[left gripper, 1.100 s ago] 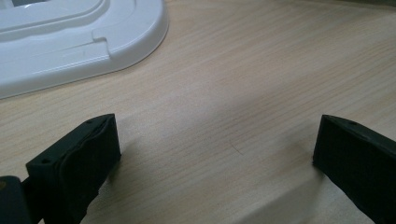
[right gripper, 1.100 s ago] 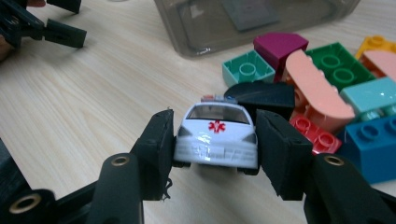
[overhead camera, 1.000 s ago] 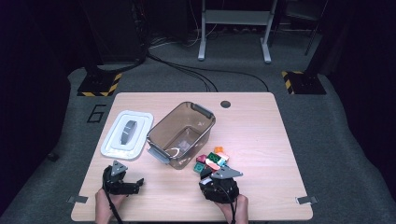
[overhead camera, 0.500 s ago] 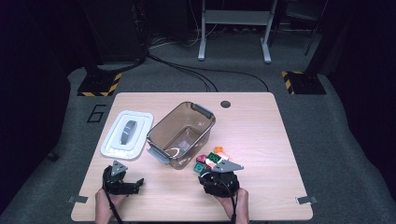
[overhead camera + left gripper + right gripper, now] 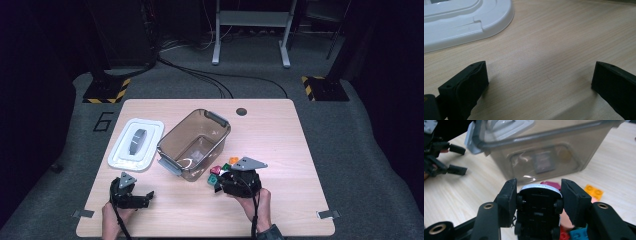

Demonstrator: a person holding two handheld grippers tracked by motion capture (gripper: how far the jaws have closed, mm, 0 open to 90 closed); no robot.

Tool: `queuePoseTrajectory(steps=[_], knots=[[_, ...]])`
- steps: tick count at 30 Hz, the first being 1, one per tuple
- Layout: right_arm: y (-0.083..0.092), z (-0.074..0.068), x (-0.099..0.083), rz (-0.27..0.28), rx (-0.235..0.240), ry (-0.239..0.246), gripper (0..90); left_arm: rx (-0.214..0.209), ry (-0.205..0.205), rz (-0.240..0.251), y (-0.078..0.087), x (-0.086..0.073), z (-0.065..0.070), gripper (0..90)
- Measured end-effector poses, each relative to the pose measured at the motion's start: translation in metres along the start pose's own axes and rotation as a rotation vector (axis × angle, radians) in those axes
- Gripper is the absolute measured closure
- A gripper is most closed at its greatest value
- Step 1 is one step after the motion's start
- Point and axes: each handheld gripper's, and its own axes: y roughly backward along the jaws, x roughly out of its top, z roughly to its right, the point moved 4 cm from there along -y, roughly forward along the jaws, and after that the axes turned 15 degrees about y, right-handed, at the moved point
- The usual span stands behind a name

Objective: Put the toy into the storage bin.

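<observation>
Near the bench's front edge, right of the middle, the right hand-held gripper [image 5: 537,202] pinches a toy car [image 5: 538,212] upside down, wheels against its pads, above colourful building bricks [image 5: 226,168] beside the clear storage bin [image 5: 196,142]. At the front left corner, the left hand-held gripper [image 5: 134,196] rests spread, holding nothing, near the white lid [image 5: 136,144].

Toy car [image 5: 539,210], underside up, off the table
</observation>
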Motion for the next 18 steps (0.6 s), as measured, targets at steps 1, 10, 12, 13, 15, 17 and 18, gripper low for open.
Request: queuePoseTrajectory(steps=[1,10,12,13,15,17,18], knots=[[0.001,0.003,0.002,0.002,-0.003,0.002,47.7,-0.001,-0.003,-0.001,0.000,0.000,0.000,0.5],[-0.001,0.027,0.022,-0.001,-0.037,0.014,47.7,-0.001,-0.001,0.000,0.000,0.000,0.000,0.5],[-0.001,0.034,0.026,0.004,-0.046,0.010,47.7,-0.002,0.000,0.000,0.000,0.000,0.000,0.5],[-0.002,0.038,0.029,0.005,-0.052,0.006,47.7,-0.001,0.000,0.000,0.000,0.000,0.000,0.5],[-0.003,0.044,0.033,-0.001,-0.062,0.011,47.7,-0.002,-0.001,0.000,0.000,0.000,0.000,0.5],[-0.003,0.049,0.038,-0.002,-0.072,0.014,47.7,-0.002,0.000,0.000,0.000,0.000,0.000,0.5],[-0.004,0.052,0.039,-0.002,-0.076,0.017,47.7,-0.002,0.000,0.000,0.000,0.000,0.000,0.5]])
